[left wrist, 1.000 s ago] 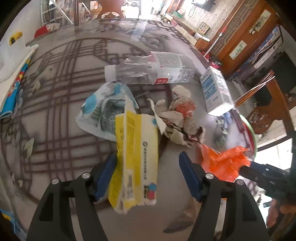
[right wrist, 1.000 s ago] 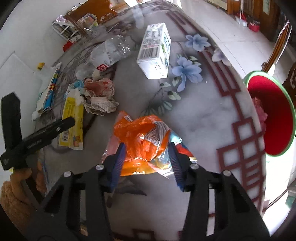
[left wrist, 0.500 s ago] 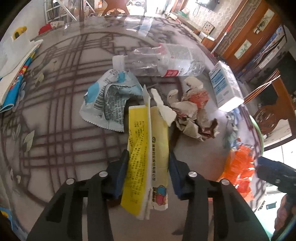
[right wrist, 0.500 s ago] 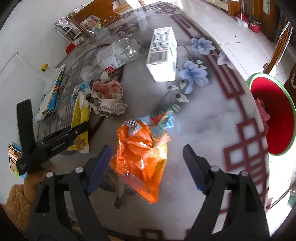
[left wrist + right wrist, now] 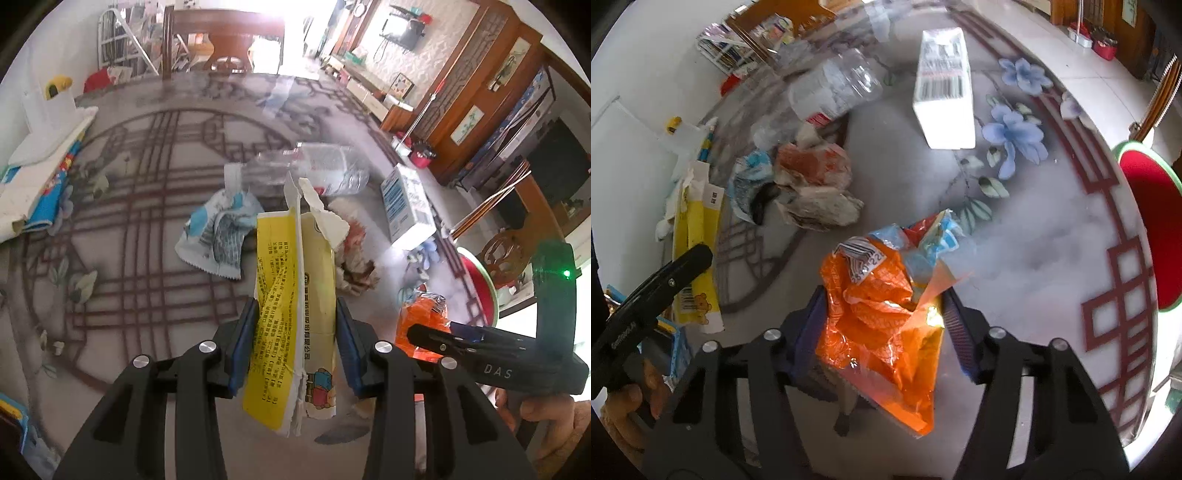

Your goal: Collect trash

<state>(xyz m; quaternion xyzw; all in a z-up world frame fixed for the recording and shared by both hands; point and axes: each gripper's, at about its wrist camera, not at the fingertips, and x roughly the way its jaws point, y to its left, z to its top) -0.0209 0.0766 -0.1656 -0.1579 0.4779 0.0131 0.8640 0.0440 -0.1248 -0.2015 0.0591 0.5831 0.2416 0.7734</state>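
Left claw (image 5: pixel 295 347) clamped on the yellow wrapper (image 5: pixel 291 314): both blue pads press its long edges, torn white end sticking up on the far side, lower end hanging below the pads, off the tabletop (image 5: pixel 147 258). Right claw (image 5: pixel 882 328) has the orange snack bag (image 5: pixel 882 317) between its pads; the left pad is against the foil and the right one at the bag's edge, so it looks clamped, with the bag's tail drooping toward the near side. A second ago the left claw stood wide around the yellow wrapper lying flat; it has since closed on it and the wrapper is raised. The right claw gripped the orange bag, opened wide half a second ago with the bag loose between the pads, and has just been closing on it again. Rest of the trash sits on the tabletop beyond the claws: blue-white wrapper (image 5: pixel 218 236), crumpled paper wad (image 5: pixel 816 192), crushed clear bottle (image 5: pixel 834 88) and white carton (image 5: pixel 945 96) with a barcode on its end. Red bin with green rim (image 5: pixel 1145 229) is off the tabletop's right edge. Writing: the right gripper body reads "DAS" in the left wrist view; yellow wrapper has printed text too small to read and a cartoon bear at its lower end; orange bag shows a barcode patch with digits that are not legible.
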